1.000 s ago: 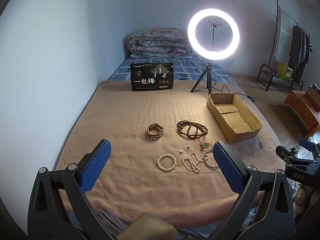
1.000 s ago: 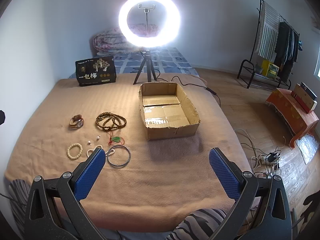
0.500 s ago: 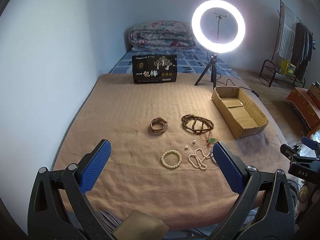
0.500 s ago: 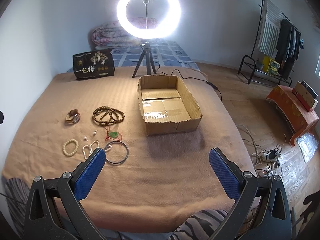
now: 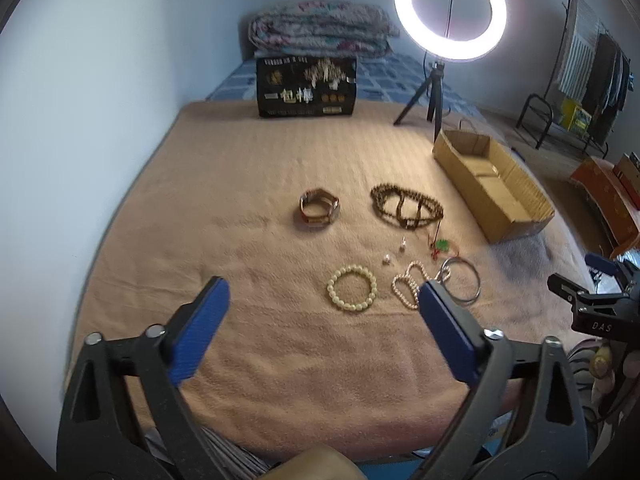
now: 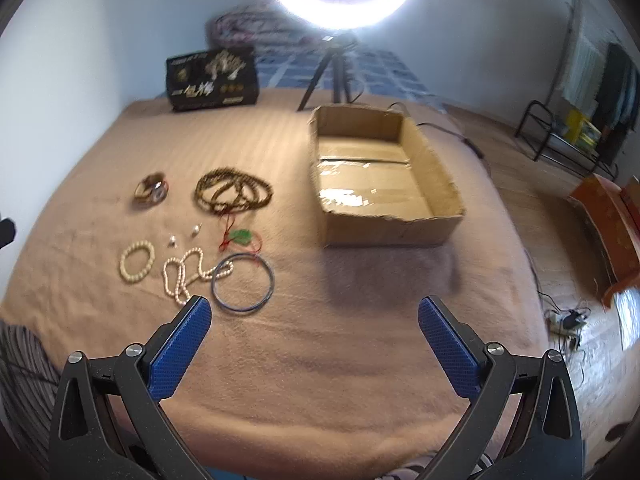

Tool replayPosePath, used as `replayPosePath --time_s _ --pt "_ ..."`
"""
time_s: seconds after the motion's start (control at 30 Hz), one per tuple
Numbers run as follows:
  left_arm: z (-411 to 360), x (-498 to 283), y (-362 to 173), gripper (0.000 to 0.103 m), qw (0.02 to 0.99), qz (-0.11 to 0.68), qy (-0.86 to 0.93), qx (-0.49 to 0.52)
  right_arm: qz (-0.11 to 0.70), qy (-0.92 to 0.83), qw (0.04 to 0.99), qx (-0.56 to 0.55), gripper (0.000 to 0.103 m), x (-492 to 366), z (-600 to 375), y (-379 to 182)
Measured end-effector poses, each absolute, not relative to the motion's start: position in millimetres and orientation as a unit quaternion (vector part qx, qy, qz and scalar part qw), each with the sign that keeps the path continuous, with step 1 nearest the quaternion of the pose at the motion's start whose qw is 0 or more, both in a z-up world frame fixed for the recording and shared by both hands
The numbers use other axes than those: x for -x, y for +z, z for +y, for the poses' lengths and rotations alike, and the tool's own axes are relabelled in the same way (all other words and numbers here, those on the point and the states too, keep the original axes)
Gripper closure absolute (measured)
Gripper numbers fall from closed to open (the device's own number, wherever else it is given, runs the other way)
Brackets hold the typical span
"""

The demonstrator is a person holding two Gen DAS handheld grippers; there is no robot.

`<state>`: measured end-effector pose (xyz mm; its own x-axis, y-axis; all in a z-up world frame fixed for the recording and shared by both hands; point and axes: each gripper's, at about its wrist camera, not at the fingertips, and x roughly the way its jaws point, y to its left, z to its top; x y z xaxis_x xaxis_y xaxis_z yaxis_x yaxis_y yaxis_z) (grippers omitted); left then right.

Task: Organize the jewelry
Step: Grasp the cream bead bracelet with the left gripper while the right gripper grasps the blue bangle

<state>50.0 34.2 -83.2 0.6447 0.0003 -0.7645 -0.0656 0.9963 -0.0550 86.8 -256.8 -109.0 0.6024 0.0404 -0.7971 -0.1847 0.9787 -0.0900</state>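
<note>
Jewelry lies on a tan blanket (image 5: pixel 248 184): a watch (image 5: pixel 319 209), a brown bead necklace (image 5: pixel 406 205), a cream bead bracelet (image 5: pixel 352 293), a pearl string (image 6: pixel 185 276), a metal bangle (image 6: pixel 243 282), a green pendant on red cord (image 6: pixel 241 236) and two small earrings (image 6: pixel 195 231). An open empty cardboard box (image 6: pixel 380 184) sits to their right. My left gripper (image 5: pixel 323 308) is open and empty, just short of the bracelet. My right gripper (image 6: pixel 314 330) is open and empty, near the bangle and before the box.
A black printed package (image 5: pixel 306 87) stands at the blanket's far edge. A lit ring light on a tripod (image 5: pixel 450 20) stands behind the box. Folded quilts (image 5: pixel 320 30) lie at the back. A clothes rack (image 5: pixel 588 76) and floor cables (image 6: pixel 564 320) are to the right.
Both grippers have moved forward and lower toward the jewelry, which now looks larger and nearer. Both have stayed open. No item has moved.
</note>
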Motion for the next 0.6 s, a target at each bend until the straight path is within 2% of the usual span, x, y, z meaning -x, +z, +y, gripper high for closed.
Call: replayPosePath --time_s 0.07,0.37,0.6 --pt "29.0 -60.2 -94.9 0.011 0.900 0.434 0.015 0.040 0.445 0.067 0.889 0.088 0.001 -91.7 -253.6 -115.1" --pt "26.5 -101.2 -152.9 0.044 0.862 0.502 -0.014 0.069 0.483 0.109 0.863 0.099 0.001 -117.8 -236.2 -154.8" --pt "32.7 -128.1 -189.5 0.061 0.840 0.535 -0.012 0.088 0.506 0.135 0.847 0.091 0.001 -134.4 -226.9 -176.3"
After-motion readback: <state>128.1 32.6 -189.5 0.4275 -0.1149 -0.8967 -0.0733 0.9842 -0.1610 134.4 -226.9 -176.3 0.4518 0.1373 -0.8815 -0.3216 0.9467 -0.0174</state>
